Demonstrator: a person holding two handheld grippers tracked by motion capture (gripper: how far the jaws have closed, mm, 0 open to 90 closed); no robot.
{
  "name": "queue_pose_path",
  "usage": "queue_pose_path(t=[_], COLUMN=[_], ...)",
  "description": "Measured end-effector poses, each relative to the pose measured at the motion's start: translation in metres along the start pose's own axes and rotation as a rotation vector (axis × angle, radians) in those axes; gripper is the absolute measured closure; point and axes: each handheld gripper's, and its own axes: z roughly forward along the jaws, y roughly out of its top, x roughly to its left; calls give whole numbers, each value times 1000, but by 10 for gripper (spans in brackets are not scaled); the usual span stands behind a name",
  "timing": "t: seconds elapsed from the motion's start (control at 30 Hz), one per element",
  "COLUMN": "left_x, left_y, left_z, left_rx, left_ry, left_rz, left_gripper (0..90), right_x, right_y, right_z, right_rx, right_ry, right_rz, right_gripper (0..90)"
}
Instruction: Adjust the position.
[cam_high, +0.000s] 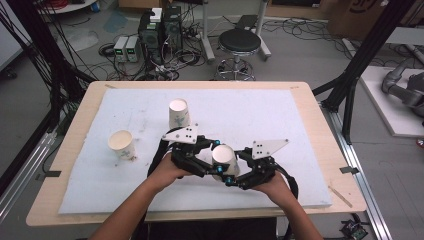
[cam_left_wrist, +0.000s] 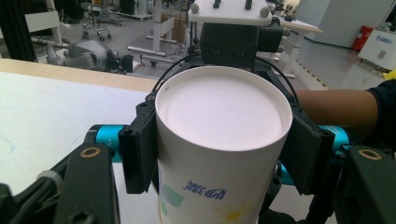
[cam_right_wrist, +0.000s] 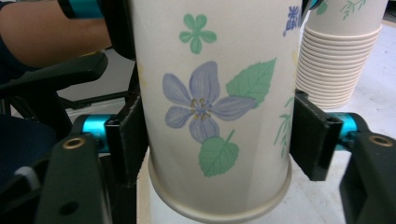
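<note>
While turned mouth-down with its flat base on top, stood upright on its long axis: the paper cup (cam_high: 223, 156), at about 6 o'clock of the desk (cam_high: 300, 97) and close to the near edge, over the white mat (cam_high: 260, 115). Could not tell whether its rim rested on the mat or hung just clear of it.

Was flanked from both sides at once. Met the left gripper (cam_high: 202, 161) from 9 o'clock and the right gripper (cam_high: 245, 167) from 3 o'clock, both equally near, with the cup dead centre between them.

Seen along the left gripper view, sat high on the cup wall just under the base, black fingers (cam_left_wrist: 137, 154) narrowed until they pressed on opposite sides of the paper. Seen along the right gripper view, sat lower, near the rolled rim, fingers (cam_right_wrist: 126, 140) drawn in against the flowered wall at one side and touching or a hair off at the other. Judged both as gripping the same cup, one high and one low along the vertical axis, which would suit a straight pull apart along that axis if two nested cups were meant to be parted.

Farther out, lay at about 11 o'clock from the held cup: a stack of cups (cam_high: 179, 115), also mouth-down. Well apart at 9 o'clock: a single cup (cam_high: 121, 145).
</note>
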Motion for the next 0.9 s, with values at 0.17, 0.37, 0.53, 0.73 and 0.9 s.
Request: queue_pose_path(t=[0.17, 0.37, 0.53, 0.73, 0.9], left_x=[-1, -2, -3, -3, -4], left_y=[0, 1, 3, 9, 13], left_z=[0, -4, -10, -14, -12], left_rx=[8, 52, 80, 140, 195], left_ry=[17, 77, 80, 83, 73], left_rz=[14, -10, 3, 27, 50], left_gripper=[338, 159, 159, 158, 158], right_x=[0, 0, -1, -3, -3], right_y=[0, 2, 5, 11, 19], right_z=[-1, -3, -5, -10, -11], right_rx=[9, 58, 113, 181, 256], right_ry=[8, -5, -25, -39, -37], right_rz=[0, -18, -33, -53, -79], right_gripper=[346, 355, 358, 359, 357])
